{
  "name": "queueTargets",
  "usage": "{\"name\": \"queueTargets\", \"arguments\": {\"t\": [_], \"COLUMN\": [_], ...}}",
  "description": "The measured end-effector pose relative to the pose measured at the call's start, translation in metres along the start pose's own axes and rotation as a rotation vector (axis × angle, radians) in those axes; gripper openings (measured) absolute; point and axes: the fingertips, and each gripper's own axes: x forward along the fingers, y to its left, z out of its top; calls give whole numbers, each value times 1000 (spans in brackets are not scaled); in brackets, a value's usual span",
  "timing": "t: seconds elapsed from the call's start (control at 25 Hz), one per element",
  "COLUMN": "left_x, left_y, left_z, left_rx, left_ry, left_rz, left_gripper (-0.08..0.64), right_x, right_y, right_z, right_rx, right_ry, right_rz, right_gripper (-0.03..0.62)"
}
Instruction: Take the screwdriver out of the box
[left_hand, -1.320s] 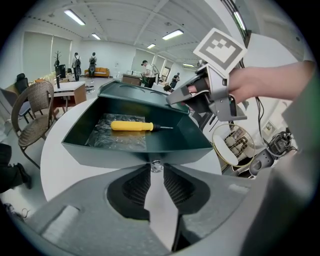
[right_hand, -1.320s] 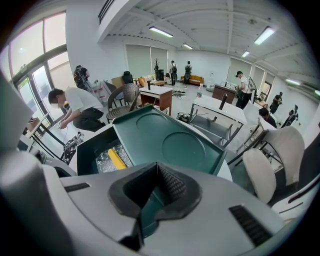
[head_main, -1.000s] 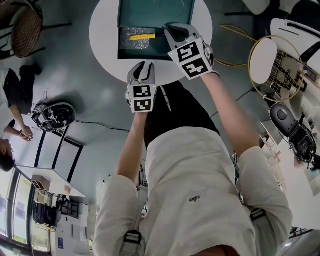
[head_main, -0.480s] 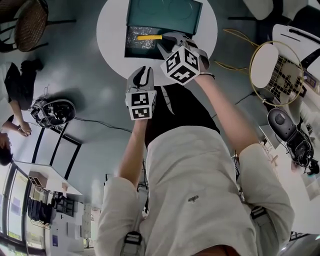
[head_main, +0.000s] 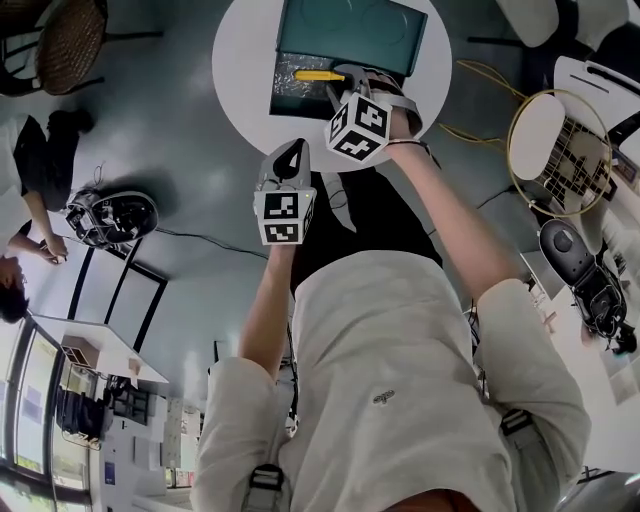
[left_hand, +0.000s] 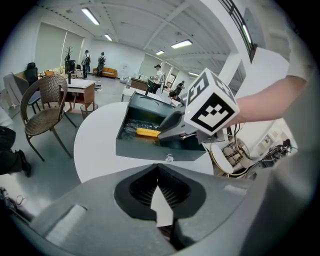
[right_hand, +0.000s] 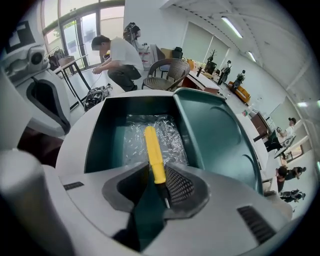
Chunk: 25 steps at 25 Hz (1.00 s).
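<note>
A yellow-handled screwdriver (head_main: 318, 75) (left_hand: 147, 132) (right_hand: 154, 155) lies on crinkled clear plastic inside a dark teal box (head_main: 284, 100) (left_hand: 145, 149) (right_hand: 100, 135), whose lid (head_main: 350, 25) stands open. My right gripper (head_main: 345, 80) (right_hand: 152, 182) reaches down into the box and is open. The screwdriver's handle end and shaft sit between its jaws, and the pads do not press on them. My left gripper (head_main: 296, 150) (left_hand: 159, 187) hangs shut and empty over the table's near edge, short of the box.
The box sits on a round white table (head_main: 240, 60) (left_hand: 95, 145). A wicker chair (head_main: 70, 40) (left_hand: 47, 107) stands to the left. A person (head_main: 30, 190) (right_hand: 117, 55) crouches on the floor nearby. Yellow cables and a round stool (head_main: 528, 125) lie to the right.
My right gripper rolled and sank into the box, opening its jaws around the screwdriver. The left gripper's jaws closed and it rose a little.
</note>
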Motion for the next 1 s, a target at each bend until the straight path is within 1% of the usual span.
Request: {"name": "queueTargets", "arguments": {"t": [0.12, 0.28, 0.36, 0.44, 0.64, 0.8, 0.92, 1.0], "left_x": [0, -6, -8, -13, -39, -74, -98, -112], "left_y": [3, 5, 3, -1, -20, -40, -59, -69], "left_z": [4, 15, 18, 22, 40, 47, 59, 70], "left_rx": [7, 15, 19, 22, 9, -4, 6, 20], "left_ry": [14, 8, 10, 11, -43, -101, -167, -212], "left_rz": [-1, 22, 30, 39, 67, 114, 134, 137], "left_gripper": [11, 11, 12, 12, 12, 11, 11, 12], "right_x": [4, 5, 3, -4, -47, -92, -129, -154], "right_y": [-2, 3, 8, 11, 7, 12, 12, 13], "right_z": [-2, -6, -9, -9, -3, -4, -2, 2], "right_rx": [-33, -91, -92, -71, 20, 44, 56, 77], "right_ry": [16, 27, 26, 4, -119, -215, -305, -367], "right_rz": [0, 6, 29, 39, 11, -24, -54, -45], "right_gripper": [100, 83, 81, 80, 80, 80, 80, 80]}}
